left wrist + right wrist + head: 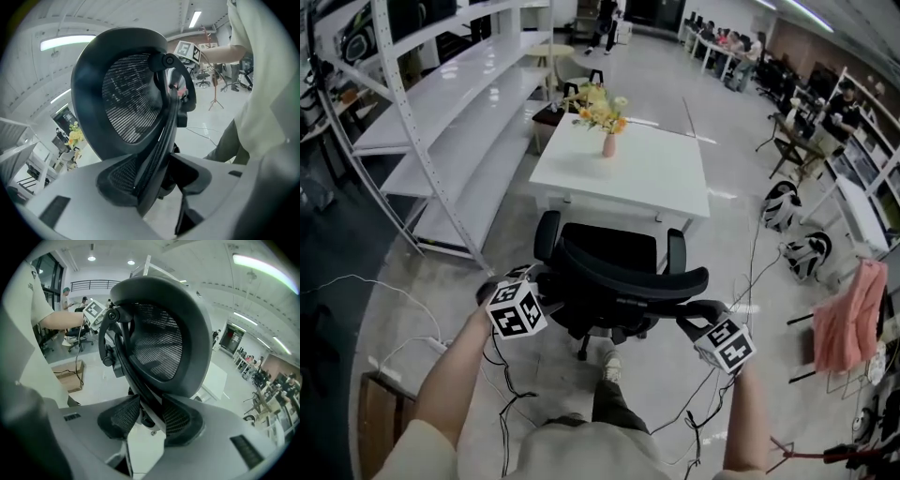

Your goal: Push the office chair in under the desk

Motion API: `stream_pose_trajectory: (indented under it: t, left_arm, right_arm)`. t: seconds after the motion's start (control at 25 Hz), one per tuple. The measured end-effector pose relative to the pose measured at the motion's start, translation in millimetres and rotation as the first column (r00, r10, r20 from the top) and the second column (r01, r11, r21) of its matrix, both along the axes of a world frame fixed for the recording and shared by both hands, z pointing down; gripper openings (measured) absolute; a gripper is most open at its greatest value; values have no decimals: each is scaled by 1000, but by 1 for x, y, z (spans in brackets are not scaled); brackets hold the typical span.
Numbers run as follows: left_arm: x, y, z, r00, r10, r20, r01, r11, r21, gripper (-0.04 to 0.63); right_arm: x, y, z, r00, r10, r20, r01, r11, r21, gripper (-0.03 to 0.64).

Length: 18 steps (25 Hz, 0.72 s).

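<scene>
A black mesh office chair (614, 248) stands on the floor just in front of a white desk (661, 187), and its seat faces the desk. The desk bears a pink vase of flowers (608, 141). My left gripper (548, 281) is closed on the left edge of the backrest (628, 279). In the left gripper view that edge (161, 140) runs between the pads of the gripper (157, 178). My right gripper (692, 311) holds the backrest's right side. In the right gripper view the pads of the gripper (145, 420) press on the backrest's frame (140, 390).
White shelving (459, 103) runs along the left. Cables (356, 286) and a cardboard box (380, 422) lie on the floor at the near left. Two helmets (806, 255) and a rack with pink cloth (848, 314) stand at the right. People sit at far desks.
</scene>
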State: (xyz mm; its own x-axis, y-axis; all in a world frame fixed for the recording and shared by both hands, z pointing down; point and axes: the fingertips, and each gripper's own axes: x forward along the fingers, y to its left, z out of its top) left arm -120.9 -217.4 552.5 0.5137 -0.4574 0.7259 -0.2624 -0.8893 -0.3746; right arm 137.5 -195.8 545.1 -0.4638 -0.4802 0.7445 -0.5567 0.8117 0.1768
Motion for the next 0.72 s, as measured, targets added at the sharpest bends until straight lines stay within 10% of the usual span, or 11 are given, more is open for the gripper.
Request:
stream_pose_trajectory:
  t: [0.72]
  left_arm:
    - [-3,-158,1,993,-111,25,113,991,-75,247]
  right_arm:
    - [0,-148,-4,999,-43,33,43,999,0,146]
